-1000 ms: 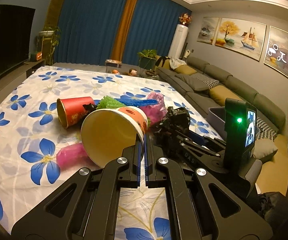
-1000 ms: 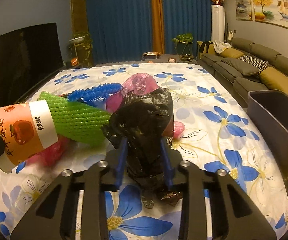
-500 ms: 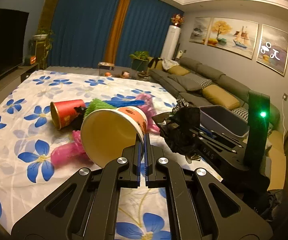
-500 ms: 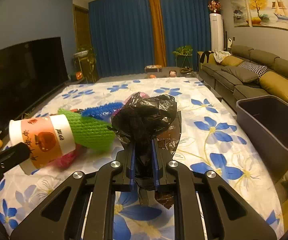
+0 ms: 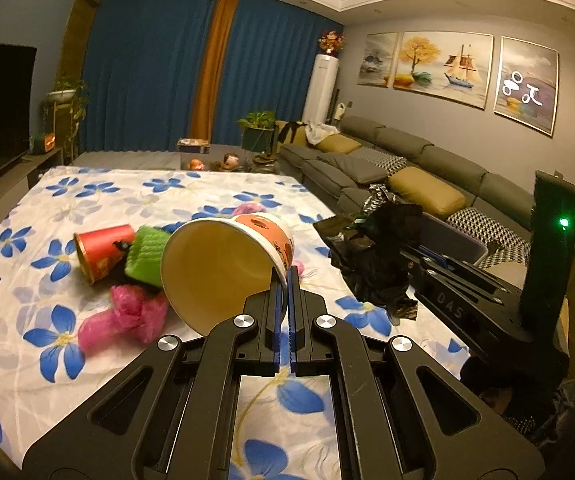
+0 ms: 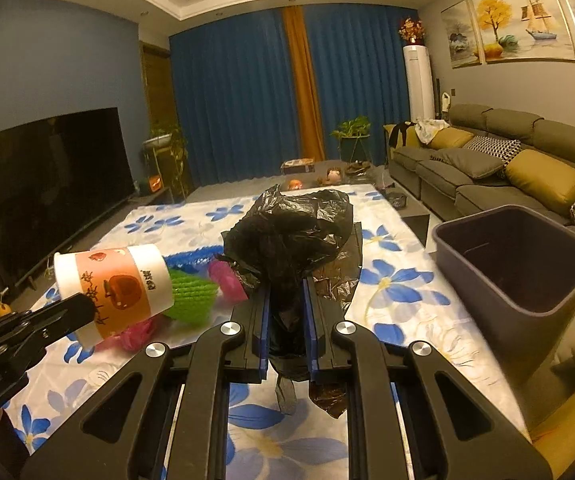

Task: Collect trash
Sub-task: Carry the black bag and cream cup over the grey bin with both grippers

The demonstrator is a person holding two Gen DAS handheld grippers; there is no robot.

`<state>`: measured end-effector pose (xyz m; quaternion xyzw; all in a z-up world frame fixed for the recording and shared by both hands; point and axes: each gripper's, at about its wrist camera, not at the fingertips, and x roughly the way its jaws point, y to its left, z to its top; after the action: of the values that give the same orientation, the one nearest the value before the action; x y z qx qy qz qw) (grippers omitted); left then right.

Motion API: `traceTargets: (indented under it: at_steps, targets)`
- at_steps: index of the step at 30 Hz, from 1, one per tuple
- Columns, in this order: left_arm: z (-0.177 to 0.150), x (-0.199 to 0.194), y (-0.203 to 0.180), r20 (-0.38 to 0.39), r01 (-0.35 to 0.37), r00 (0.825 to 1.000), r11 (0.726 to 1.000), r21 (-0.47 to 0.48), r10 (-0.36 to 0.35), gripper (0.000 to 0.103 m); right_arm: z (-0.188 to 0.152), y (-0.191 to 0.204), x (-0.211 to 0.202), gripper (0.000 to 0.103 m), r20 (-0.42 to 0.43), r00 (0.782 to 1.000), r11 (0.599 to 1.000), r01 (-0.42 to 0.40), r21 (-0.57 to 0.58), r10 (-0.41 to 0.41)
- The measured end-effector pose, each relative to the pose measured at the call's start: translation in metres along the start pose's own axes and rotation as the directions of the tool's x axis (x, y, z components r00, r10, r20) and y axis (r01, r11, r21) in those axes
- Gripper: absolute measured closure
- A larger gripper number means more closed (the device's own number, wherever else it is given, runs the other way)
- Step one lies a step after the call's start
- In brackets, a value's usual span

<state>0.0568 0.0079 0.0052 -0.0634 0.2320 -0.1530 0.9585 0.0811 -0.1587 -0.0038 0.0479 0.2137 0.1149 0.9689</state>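
**Both hands loaded, lifted off the cloth**

Since a second ago both my hands have risen; the cup and the bag now hang clear of the flowered tablecloth (image 5: 99,200), and the grey bin (image 6: 515,264) shows larger on my right. My right jaws, then standing wide around the bag, have since clamped in on it.

Left gripper (image 5: 286,280): jaws clenched almost to touching, pinching the rim of the paper cup (image 5: 223,264). Cup tilted on its side, mouth toward my camera, its orange-printed wall facing away. It sits just ahead of the fingertips, above the pile.

Right gripper (image 6: 286,284): jaws narrow, grasping the black plastic bag (image 6: 291,232). The crumpled bulk bulges above and ahead of the fingertips; a thin tail hangs below, between the fingers.

Left on the cloth: red can (image 5: 101,250) on its side, green foam net (image 5: 147,256) touching it, pink wrapper (image 5: 127,316) just in front of them. A blue net (image 6: 191,258) lies behind the green one, partly hidden.

Bin stands off the table's right edge, open, near the sofa (image 6: 487,160).
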Motion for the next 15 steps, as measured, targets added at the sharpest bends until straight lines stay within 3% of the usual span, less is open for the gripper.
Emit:
traceTargets:
  at_steps: [15]
  targets:
    - [0.032,0.044,-0.078,0.020,0.095,0.995,0.989,0.110,-0.098,0.101,0.017,-0.059,-0.035,0.088,0.099,0.987,0.992,0.122,0.031,-0.124]
